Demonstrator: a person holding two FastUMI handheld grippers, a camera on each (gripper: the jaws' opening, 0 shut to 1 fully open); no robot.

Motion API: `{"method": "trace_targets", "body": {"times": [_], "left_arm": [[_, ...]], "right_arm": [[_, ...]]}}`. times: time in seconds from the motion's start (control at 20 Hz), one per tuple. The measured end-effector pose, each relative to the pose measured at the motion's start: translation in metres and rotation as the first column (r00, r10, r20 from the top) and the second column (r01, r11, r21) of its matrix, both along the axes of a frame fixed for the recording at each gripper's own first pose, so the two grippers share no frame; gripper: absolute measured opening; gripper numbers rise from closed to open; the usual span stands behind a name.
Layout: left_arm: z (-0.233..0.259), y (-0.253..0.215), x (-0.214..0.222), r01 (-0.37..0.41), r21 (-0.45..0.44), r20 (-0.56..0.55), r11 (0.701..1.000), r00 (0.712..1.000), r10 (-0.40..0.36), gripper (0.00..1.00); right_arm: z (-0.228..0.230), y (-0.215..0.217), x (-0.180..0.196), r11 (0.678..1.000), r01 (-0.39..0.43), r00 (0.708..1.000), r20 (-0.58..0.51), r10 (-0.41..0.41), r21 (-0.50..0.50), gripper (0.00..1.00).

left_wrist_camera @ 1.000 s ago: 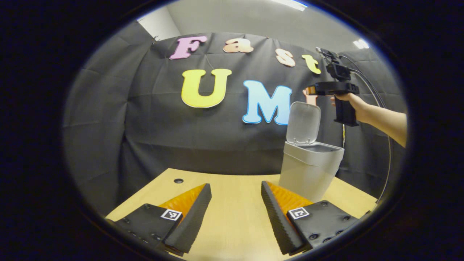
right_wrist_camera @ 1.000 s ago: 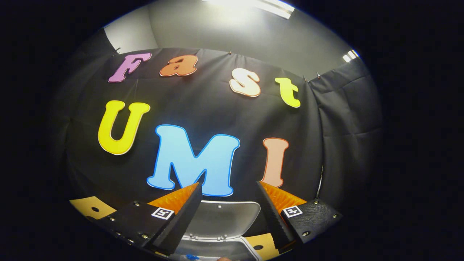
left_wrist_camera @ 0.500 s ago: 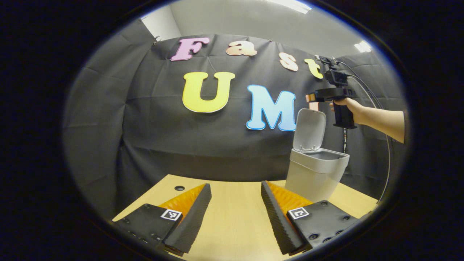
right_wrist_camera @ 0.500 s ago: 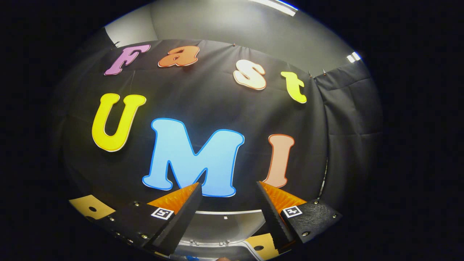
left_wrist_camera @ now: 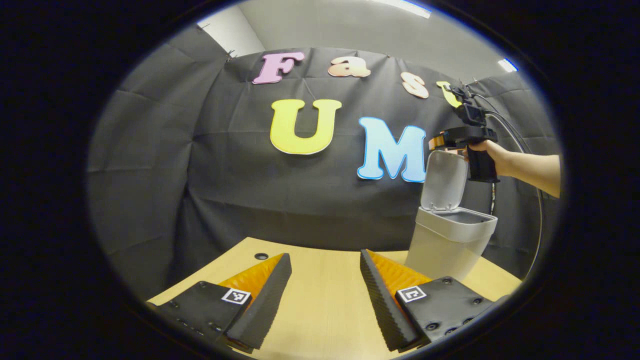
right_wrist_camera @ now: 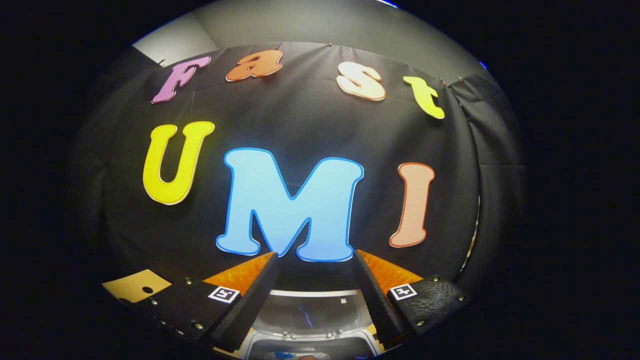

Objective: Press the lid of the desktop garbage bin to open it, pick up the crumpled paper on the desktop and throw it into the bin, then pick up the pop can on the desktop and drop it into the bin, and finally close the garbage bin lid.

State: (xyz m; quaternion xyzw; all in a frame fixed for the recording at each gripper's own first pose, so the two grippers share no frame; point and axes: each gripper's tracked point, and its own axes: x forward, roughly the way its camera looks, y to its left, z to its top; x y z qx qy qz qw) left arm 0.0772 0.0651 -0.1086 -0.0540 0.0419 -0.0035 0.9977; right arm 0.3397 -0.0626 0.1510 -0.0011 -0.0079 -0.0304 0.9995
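A light grey desktop bin (left_wrist_camera: 447,240) stands at the right of the wooden table (left_wrist_camera: 320,300), its lid (left_wrist_camera: 444,179) raised upright. In the left gripper view my right gripper (left_wrist_camera: 440,141) hovers at the lid's top edge, held by a hand (left_wrist_camera: 487,150). My left gripper (left_wrist_camera: 325,285) is open low over the table, nothing between its fingers. In the right gripper view my right gripper (right_wrist_camera: 315,280) is open just above the raised lid (right_wrist_camera: 312,310); the bin's mouth (right_wrist_camera: 305,350) lies below, with a bit of blue inside.
The black cloth wall (left_wrist_camera: 280,200) closes off the back. A small round hole (left_wrist_camera: 260,256) sits near the table's far left edge. A cable (left_wrist_camera: 530,165) loops down behind the hand's forearm (left_wrist_camera: 535,170).
The bin has slid rightwards in the left gripper view as that gripper turned. The right gripper has dropped and moved forward to the lid's top edge.
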Motion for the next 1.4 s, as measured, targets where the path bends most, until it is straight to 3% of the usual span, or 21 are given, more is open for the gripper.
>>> {"method": "trace_targets", "body": {"times": [0.45, 0.5, 0.6, 0.75, 0.85, 0.9, 1.05, 1.4], "left_arm": [[-0.001, -0.023, -0.009, 0.032, 0.015, 0.002, 0.999, 0.999, -0.032, 0.96], [-0.001, -0.027, -0.01, 0.05, 0.015, 0.003, 0.999, 0.999, -0.051, 0.85], [-0.001, -0.031, -0.011, 0.082, 0.028, 0.004, 0.996, 0.997, -0.082, 0.85], [0.002, -0.035, -0.013, 0.126, 0.038, 0.019, 0.991, 0.992, -0.126, 0.94], [0.0, -0.031, -0.014, 0.116, 0.053, 0.018, 0.992, 0.993, -0.117, 0.96], [0.002, -0.031, -0.016, 0.106, 0.048, 0.024, 0.993, 0.994, -0.107, 0.91], [0.001, -0.034, -0.021, 0.056, 0.038, 0.021, 0.998, 0.998, -0.056, 0.91], [0.001, -0.063, -0.039, 0.0, 0.042, 0.005, 0.999, 1.0, -0.001, 0.91]], "right_arm": [[-0.012, -0.002, -0.026, 0.994, -0.053, 0.998, -0.019, 0.055, 0.093, 0.94], [-0.015, -0.002, -0.033, 0.993, -0.052, 0.998, -0.018, 0.054, 0.106, 0.94], [-0.02, -0.002, -0.046, 0.993, -0.049, 0.999, -0.014, 0.051, 0.105, 0.94], [-0.034, -0.002, -0.07, 0.994, -0.033, 0.999, -0.03, 0.036, 0.108, 0.94], [-0.047, 0.0, -0.087, 0.994, -0.034, 0.998, -0.043, 0.039, 0.105, 0.94], [-0.056, 0.001, -0.095, 0.994, -0.042, 0.998, -0.052, 0.047, 0.102, 0.94], [-0.077, 0.002, -0.113, 0.992, -0.063, 0.995, -0.072, 0.072, 0.112, 0.94], [-0.117, 0.006, -0.13, 0.986, -0.107, 0.99, -0.082, 0.118, 0.124, 0.94]]}}
